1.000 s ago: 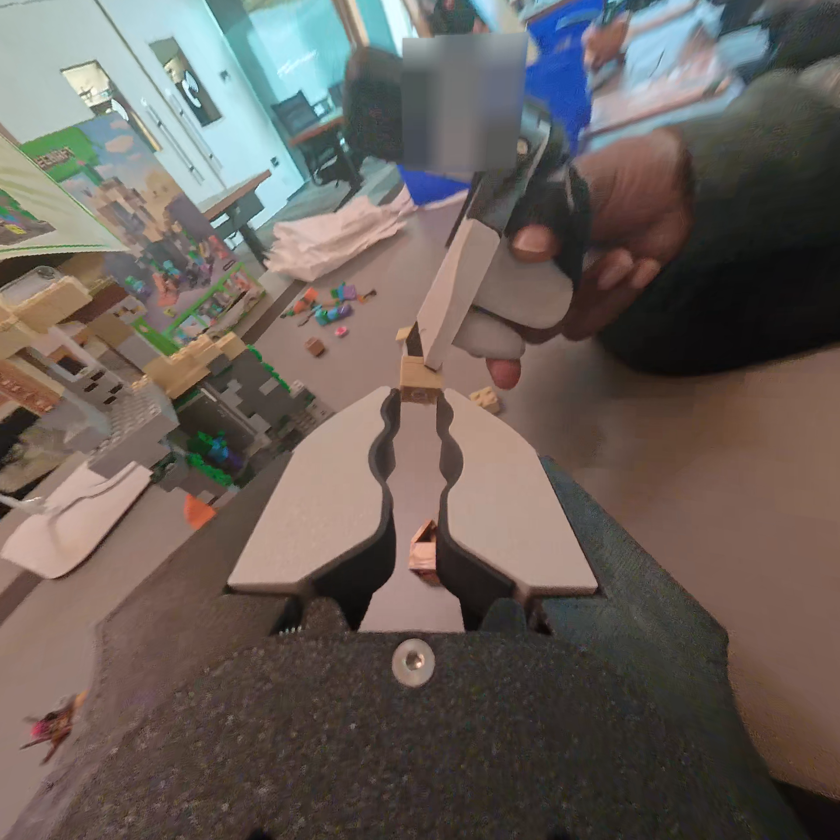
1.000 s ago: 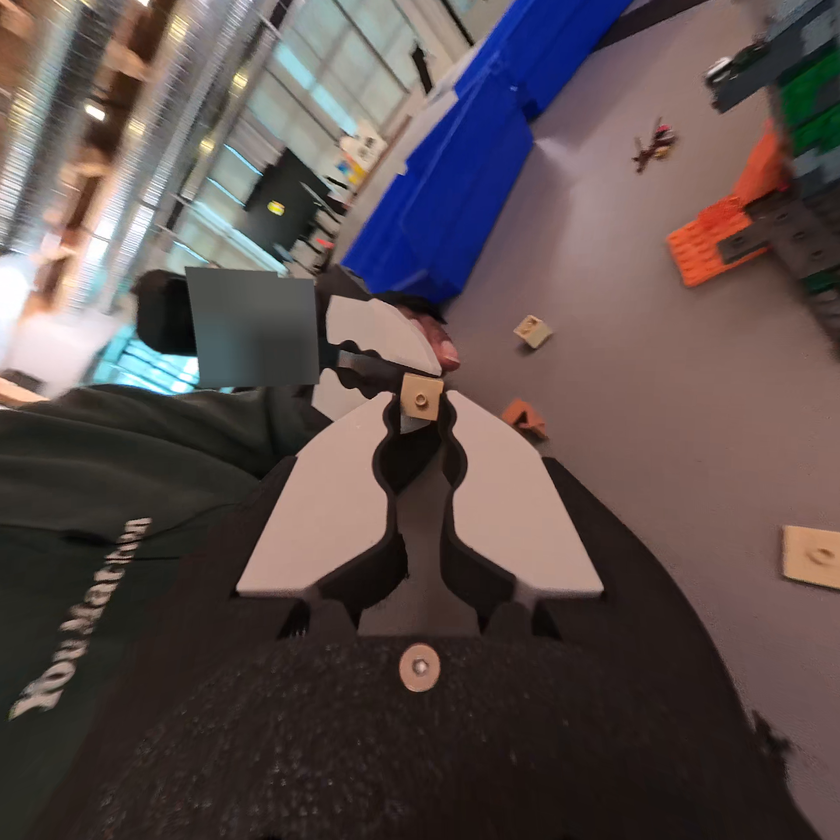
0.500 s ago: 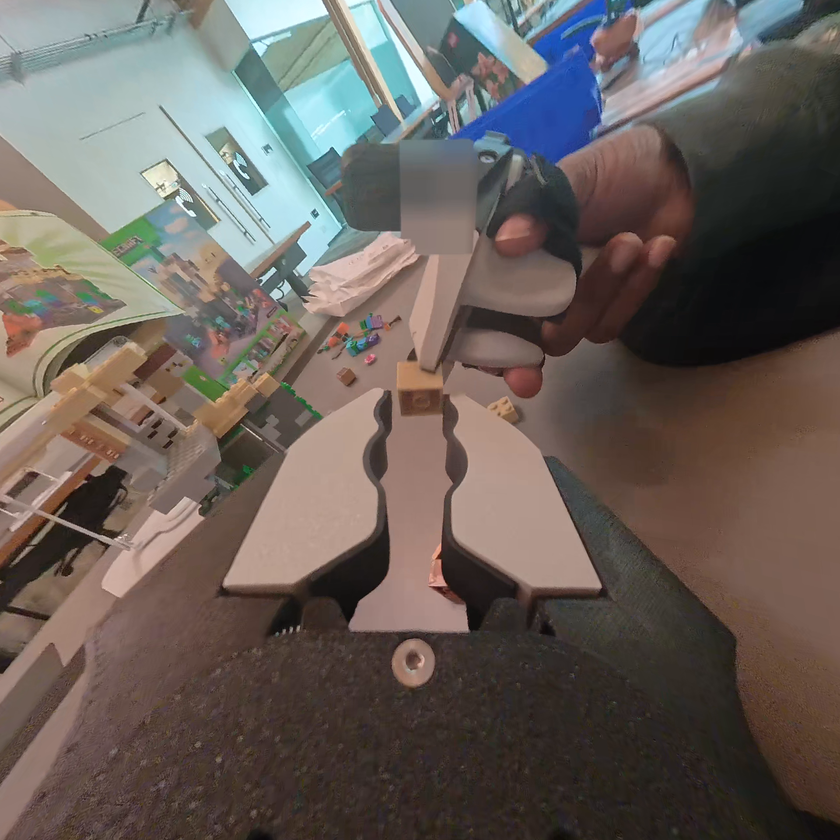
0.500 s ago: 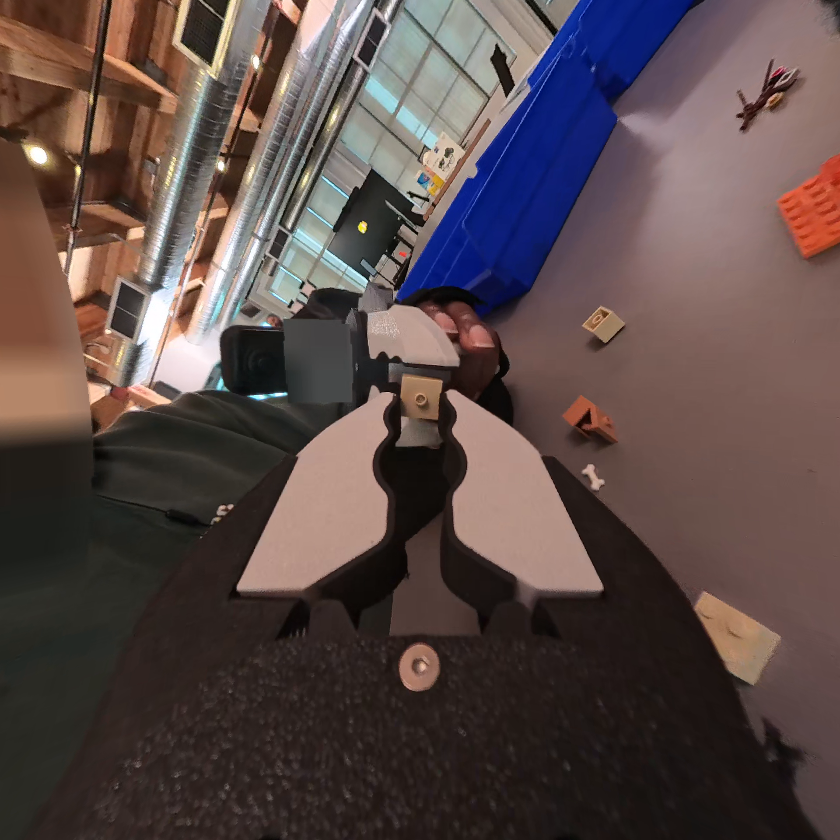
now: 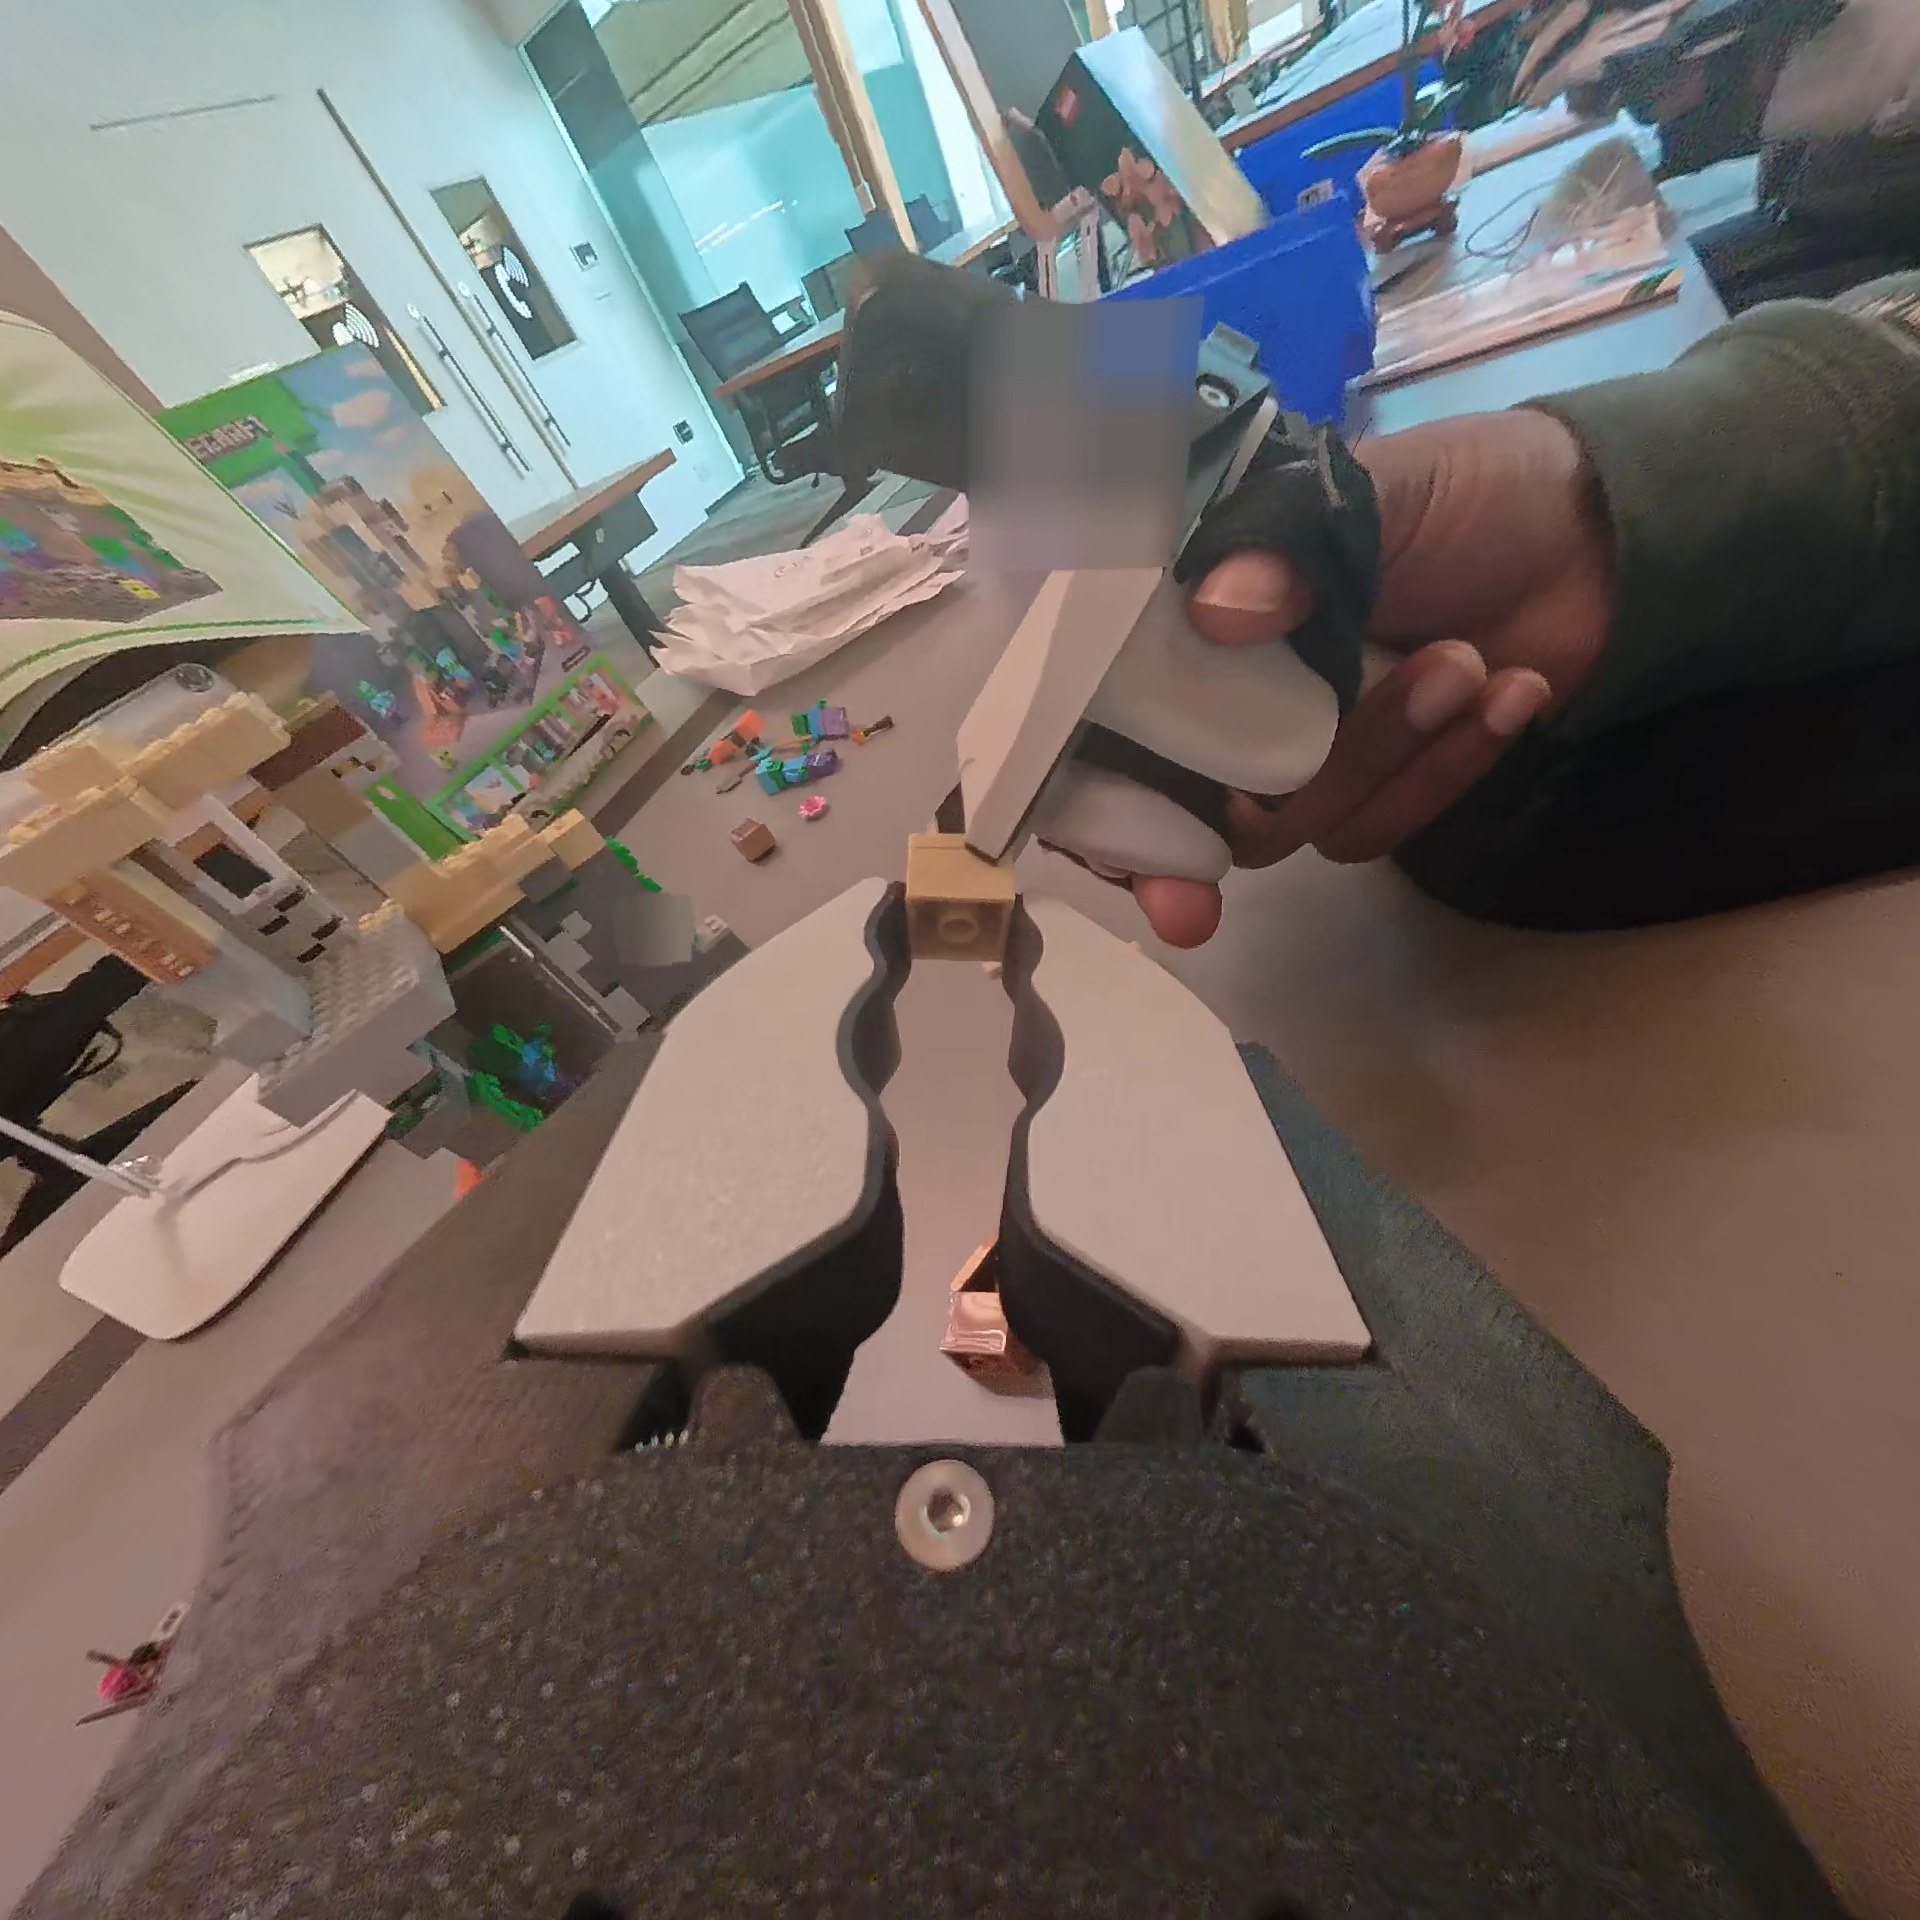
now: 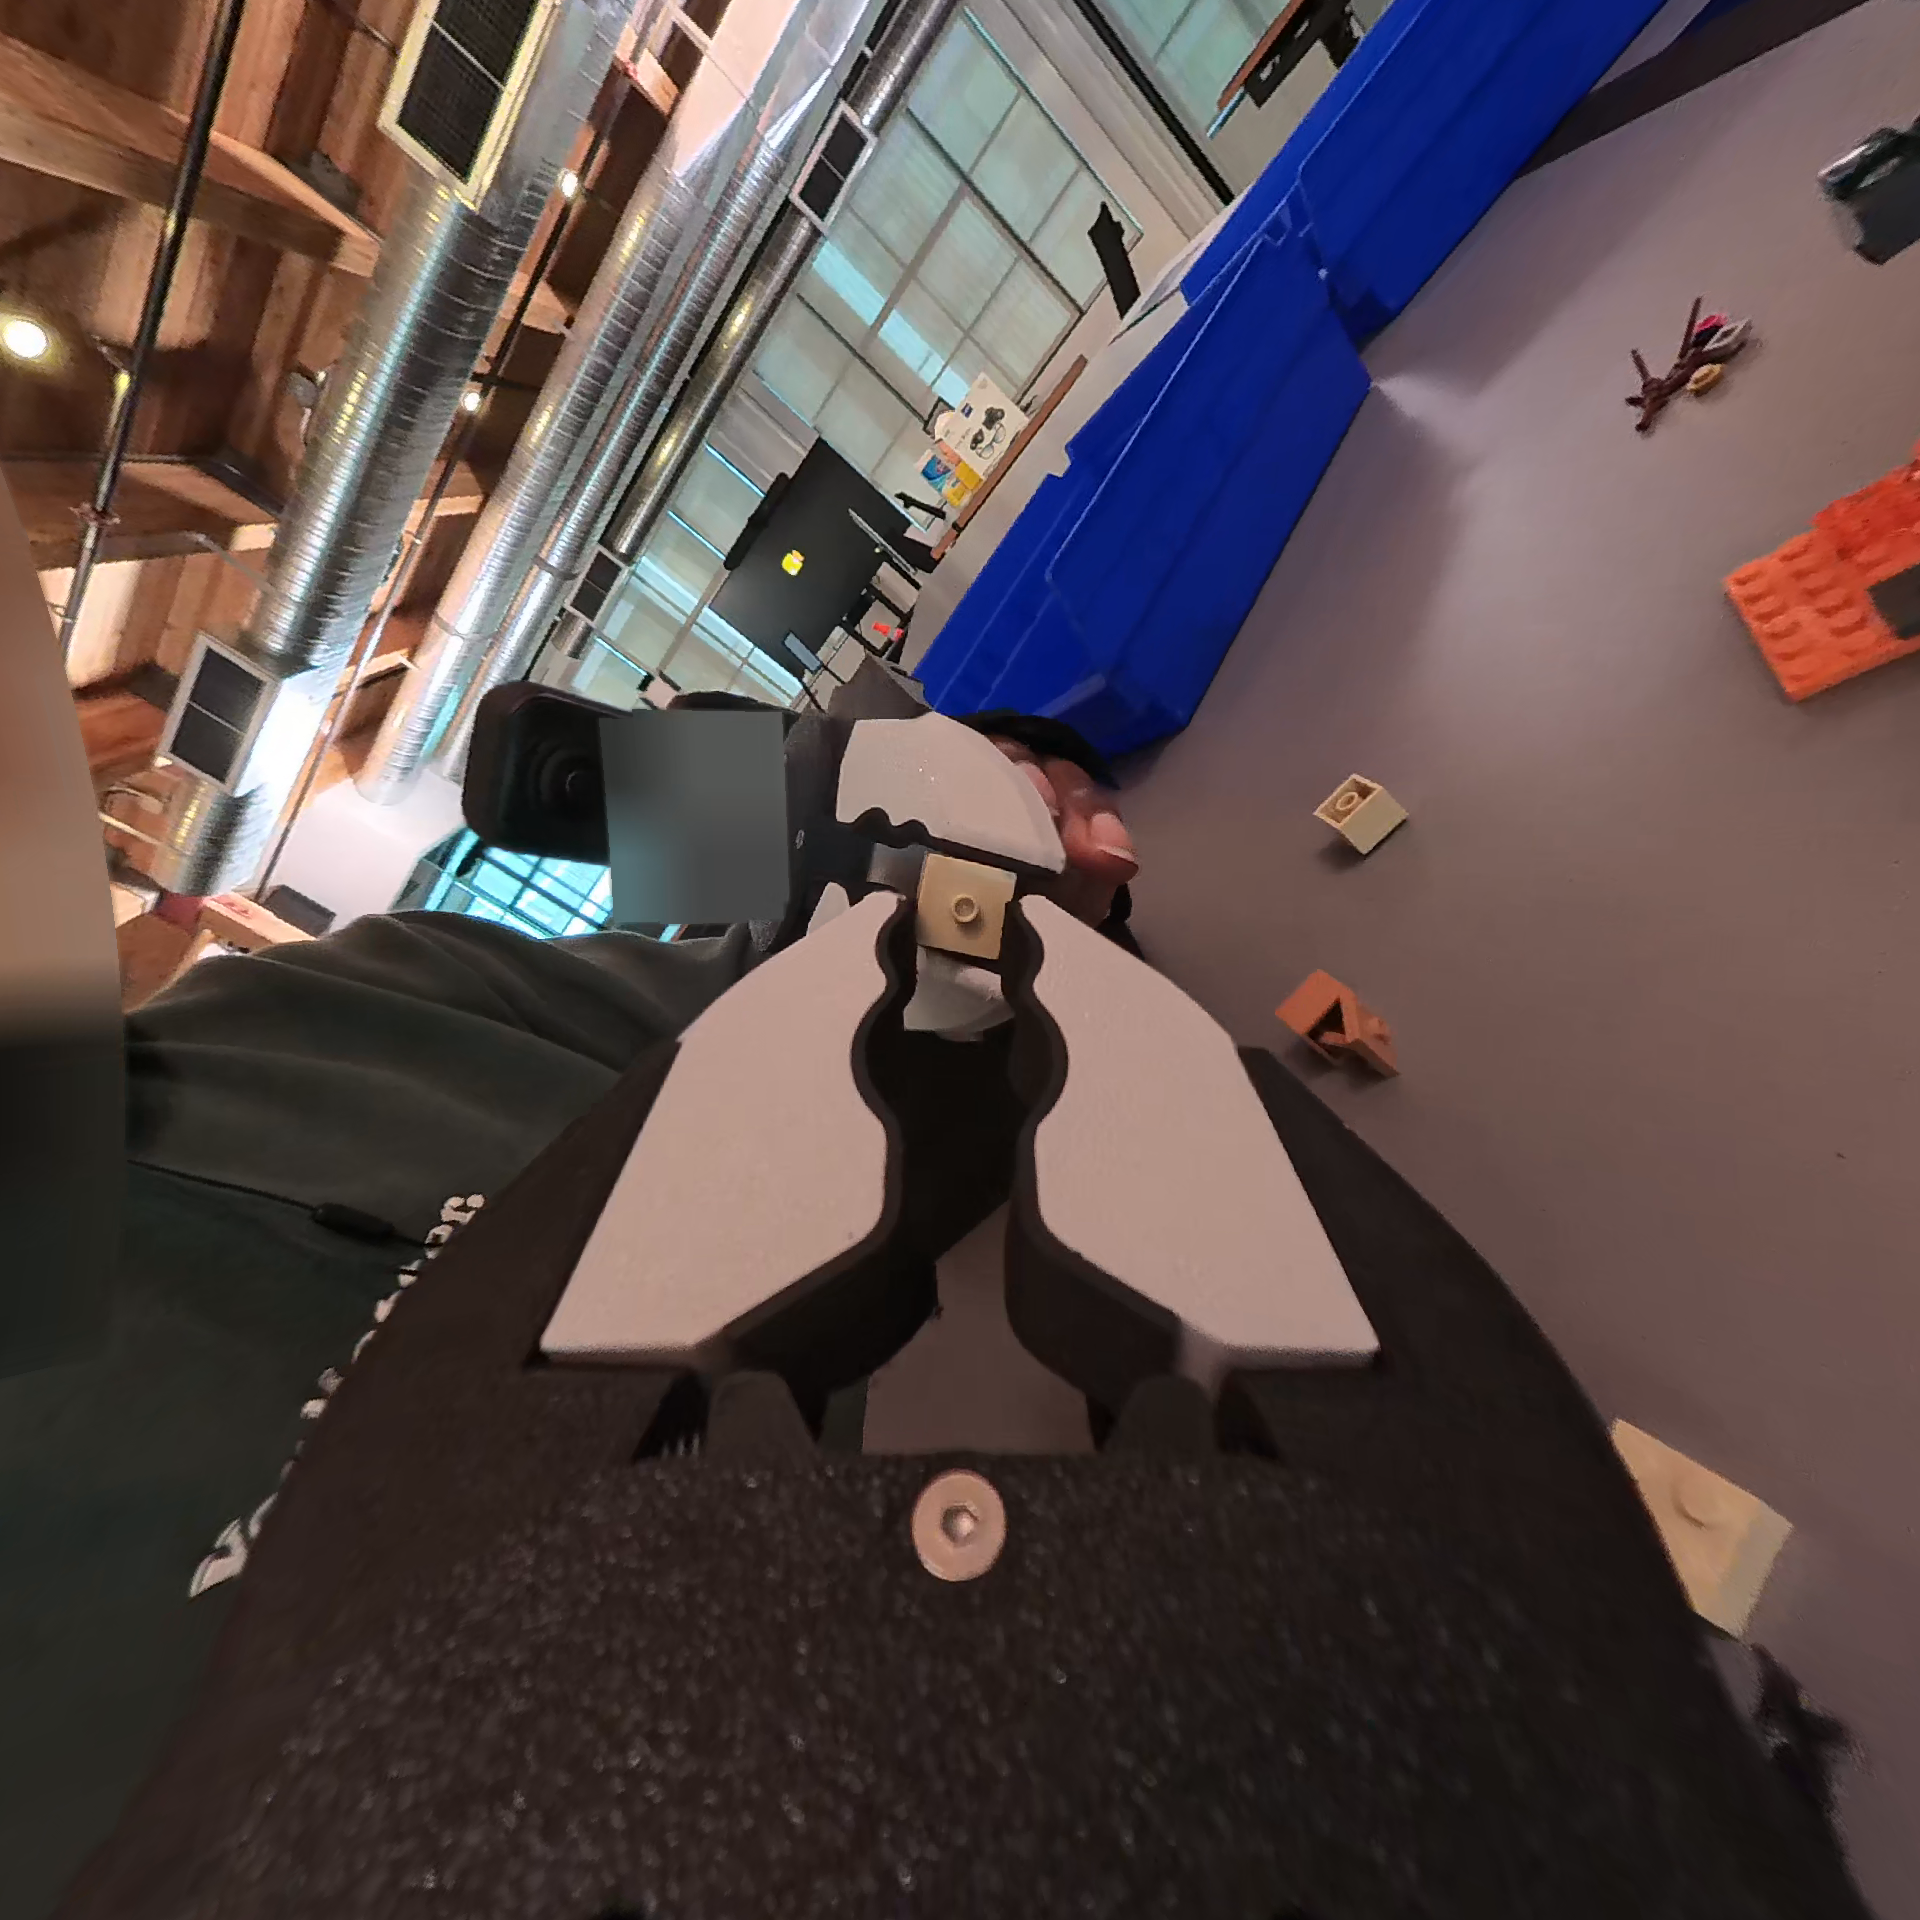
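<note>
- Left wrist view: the left gripper has its fingers drawn narrow, tips clamped on a tan brick, stud facing the camera.
- The right gripper reaches in from above, held in a hand with a dark green sleeve. Its fingertips meet the top of the same tan piece; its gap is edge-on here and cannot be judged.
- A small copper-brown piece lies on the grey table beneath the left fingers, near their base.
- Left of the gripper stand a partly built brick model and a printed box; loose coloured bricks and white paper bags lie farther back. The table to the right is bare up to the sleeve.
- Right wrist view: the right gripper is narrowed onto a tan brick at its tips, stud toward the camera.
- The left gripper lies just behind that piece, touching it.
- On the table to the right: a tan sloped brick, a brown piece, a tan plate near the frame edge, an orange plate, blue bins along the far edge. Open surface lies between them.
</note>
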### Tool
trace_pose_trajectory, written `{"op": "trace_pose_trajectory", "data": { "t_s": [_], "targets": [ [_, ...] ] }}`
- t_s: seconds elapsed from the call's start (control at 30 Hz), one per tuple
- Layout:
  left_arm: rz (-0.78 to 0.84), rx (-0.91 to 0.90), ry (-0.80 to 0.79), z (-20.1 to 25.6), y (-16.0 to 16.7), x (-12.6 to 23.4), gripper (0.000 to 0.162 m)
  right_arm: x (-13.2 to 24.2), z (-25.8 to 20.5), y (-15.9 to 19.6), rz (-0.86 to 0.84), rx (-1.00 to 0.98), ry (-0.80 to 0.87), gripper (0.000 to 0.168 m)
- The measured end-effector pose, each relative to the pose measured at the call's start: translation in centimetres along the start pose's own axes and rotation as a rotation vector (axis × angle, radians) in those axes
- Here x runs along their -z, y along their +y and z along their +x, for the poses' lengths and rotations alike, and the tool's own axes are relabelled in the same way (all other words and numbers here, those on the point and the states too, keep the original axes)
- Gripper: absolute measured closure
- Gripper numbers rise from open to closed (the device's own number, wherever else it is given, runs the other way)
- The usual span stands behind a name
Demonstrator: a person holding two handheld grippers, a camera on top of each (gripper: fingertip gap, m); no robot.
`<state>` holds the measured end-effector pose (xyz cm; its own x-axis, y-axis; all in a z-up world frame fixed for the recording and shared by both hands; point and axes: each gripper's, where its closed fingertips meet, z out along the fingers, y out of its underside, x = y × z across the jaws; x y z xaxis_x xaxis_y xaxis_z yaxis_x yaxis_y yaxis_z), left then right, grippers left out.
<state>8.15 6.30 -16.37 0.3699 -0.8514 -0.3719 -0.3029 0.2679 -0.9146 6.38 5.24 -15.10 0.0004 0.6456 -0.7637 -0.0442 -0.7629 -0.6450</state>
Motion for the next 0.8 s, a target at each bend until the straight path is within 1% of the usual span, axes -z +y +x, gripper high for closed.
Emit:
{"op": "trace_pose_trajectory", "data": {
  "t_s": [0.1, 0.2, 0.23, 0.27, 0.3, 0.33, 0.37, 0.4, 0.43, 0.47, 0.53, 0.6, 0.67, 0.73, 0.8],
  "targets": [
    [0.038, 0.033, 0.033, 0.3, -0.6, 0.2, 0.144, 0.1, -0.6, 0.0, -0.004, -0.028, -0.056, 0.153],
    [0.089, 0.107, 0.092, 0.7, -1.4, 0.5, 0.143, 0.2, -1.5, 0.1, -0.005, -0.043, -0.120, 0.153],
    [0.111, 0.128, 0.109, 0.7, -1.7, 0.8, 0.143, 0.5, -2.1, -0.3, 0.014, -0.043, -0.166, 0.153],
    [0.129, 0.188, 0.109, 0.1, -1.8, 1.2, 0.144, 1.5, -3.0, -1.3, 0.064, -0.050, -0.229, 0.153],
    [0.143, 0.257, 0.121, -0.7, -1.4, 1.8, 0.144, 2.6, -3.3, -2.1, 0.097, -0.025, -0.229, 0.154],
    [0.149, 0.279, 0.135, -1.1, -1.2, 2.2, 0.144, 3.0, -2.9, -2.0, 0.084, 0.044, -0.162, 0.154],
    [0.129, 0.237, 0.129, -0.9, -0.9, 2.2, 0.144, 3.1, -2.7, -1.7, 0.067, 0.083, -0.124, 0.153],
    [0.109, 0.198, 0.132, -0.2, -0.6, 1.9, 0.144, 2.9, -2.8, -1.6, 0.070, 0.081, -0.124, 0.153],
    [0.093, 0.195, 0.149, 0.4, -0.5, 1.3, 0.144, 2.7, -2.3, -1.5, 0.067, 0.086, -0.102, 0.153],
    [0.076, 0.191, 0.153, 0.7, -0.4, 0.8, 0.144, 2.6, -1.3, -1.2, 0.047, 0.118, -0.031, 0.153],
    [0.027, 0.173, 0.127, 0.5, 0.3, 0.3, 0.144, 3.2, 1.8, -1.0, -0.032, 0.265, 0.227, 0.153],
    [-0.015, 0.178, 0.098, 0.0, 1.3, 0.2, 0.144, 5.3, 5.1, -1.2, -0.122, 0.381, 0.486, 0.153],
    [-0.034, 0.201, 0.094, -0.2, 1.8, 0.1, 0.145, 7.8, 8.0, -0.6, -0.239, 0.408, 0.686, 0.153],
    [-0.075, 0.197, 0.084, -0.2, 2.4, -0.2, 0.145, 10.0, 9.8, 0.0, -0.332, 0.434, 0.824, 0.152],
    [-0.098, 0.179, 0.089, 0.1, 2.8, -0.5, 0.145, 11.2, 10.3, 0.3, -0.369, 0.444, 0.880, 0.152]
  ]
}}
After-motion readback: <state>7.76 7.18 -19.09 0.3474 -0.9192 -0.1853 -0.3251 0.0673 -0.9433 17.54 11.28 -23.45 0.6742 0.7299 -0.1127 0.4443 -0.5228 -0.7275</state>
